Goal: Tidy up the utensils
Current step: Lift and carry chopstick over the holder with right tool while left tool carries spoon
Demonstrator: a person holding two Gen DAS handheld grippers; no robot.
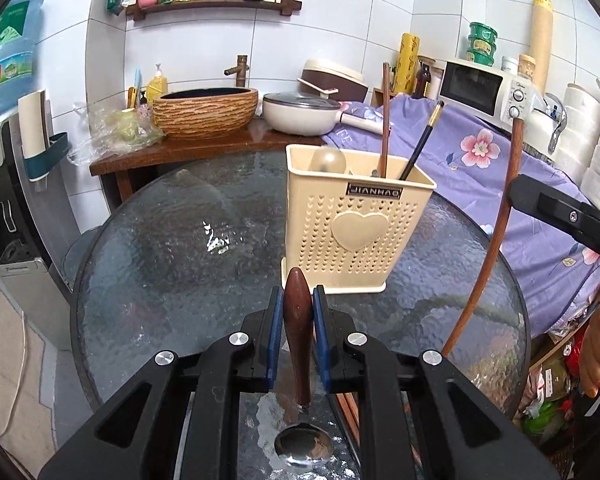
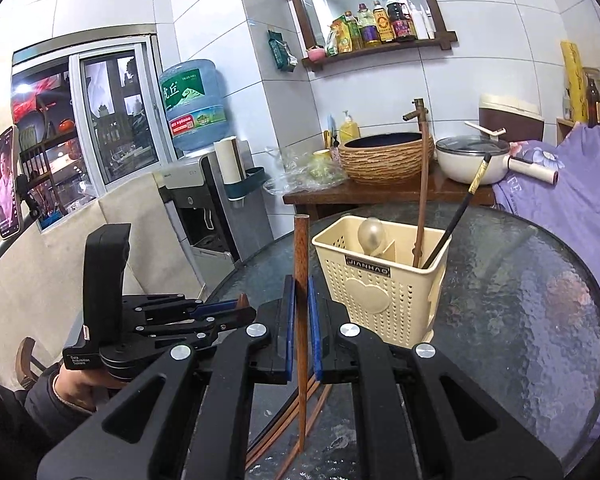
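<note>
Below centre of each view, we pinch one utensil upright for dropping into the caddy (image 1: 356, 220): left gripper (image 1: 299, 308) the spoon (image 1: 298, 344), right gripper (image 2: 301, 300) a chopstick (image 2: 301, 280).

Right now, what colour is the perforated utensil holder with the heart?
Cream-beige plastic utensil holder, seen best in the left wrist view.

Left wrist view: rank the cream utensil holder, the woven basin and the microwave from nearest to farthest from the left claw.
1. Cream utensil holder, on the glass table just ahead of the left claw.
2. Woven basin, on the wooden counter, back left.
3. Microwave, far back right.
</note>
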